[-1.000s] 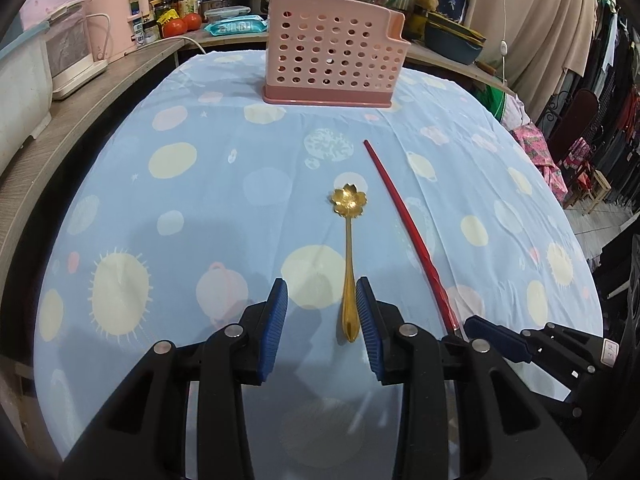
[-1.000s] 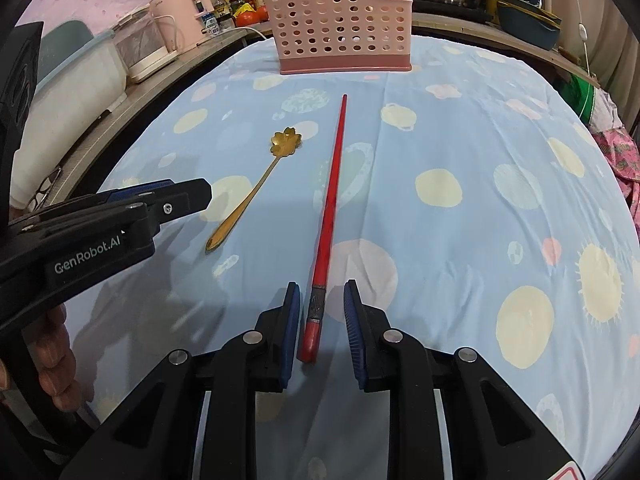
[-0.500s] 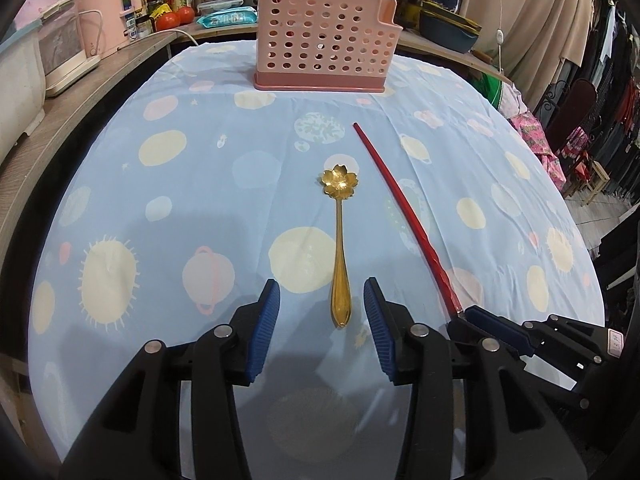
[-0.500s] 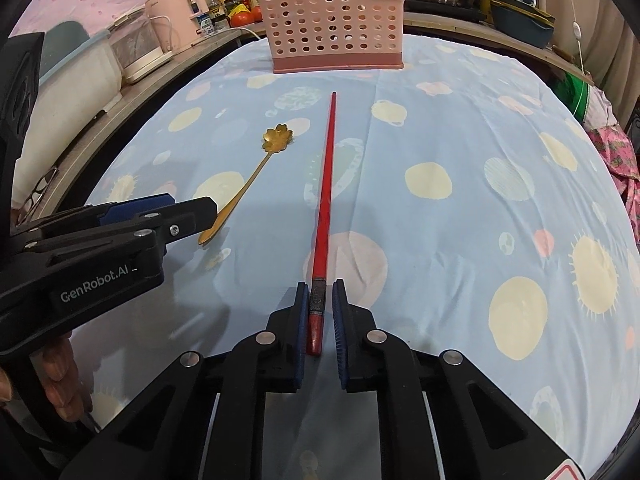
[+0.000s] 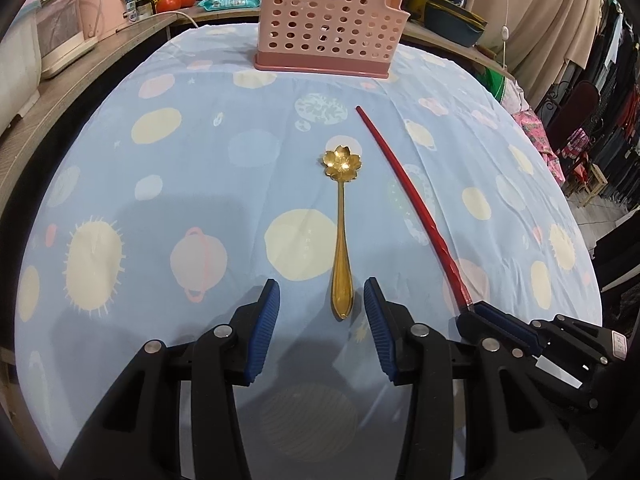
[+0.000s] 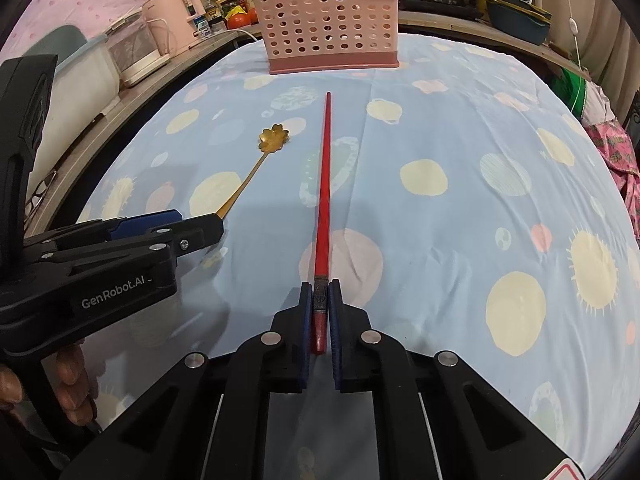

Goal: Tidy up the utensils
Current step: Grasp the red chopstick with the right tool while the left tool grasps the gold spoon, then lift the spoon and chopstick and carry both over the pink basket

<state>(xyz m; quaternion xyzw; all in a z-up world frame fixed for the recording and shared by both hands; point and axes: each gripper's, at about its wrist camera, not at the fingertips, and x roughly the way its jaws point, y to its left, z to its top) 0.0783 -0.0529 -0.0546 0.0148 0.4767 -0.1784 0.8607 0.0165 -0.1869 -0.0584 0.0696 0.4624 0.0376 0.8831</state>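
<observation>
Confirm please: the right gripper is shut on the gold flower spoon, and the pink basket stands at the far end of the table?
Not quite. The right gripper is shut on the red chopstick, as the right wrist view shows. The gold flower spoon lies free on the cloth between the left gripper's open fingers. The pink basket does stand at the far end.

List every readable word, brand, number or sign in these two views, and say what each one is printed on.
"GenRobot.AI": white print on the black body of the left gripper, right wrist view.
Label on the right gripper, left wrist view: too small to read.
Red sign at the right wrist view's bottom edge: cut off.
Bottle labels on the counter: blurred.
</observation>
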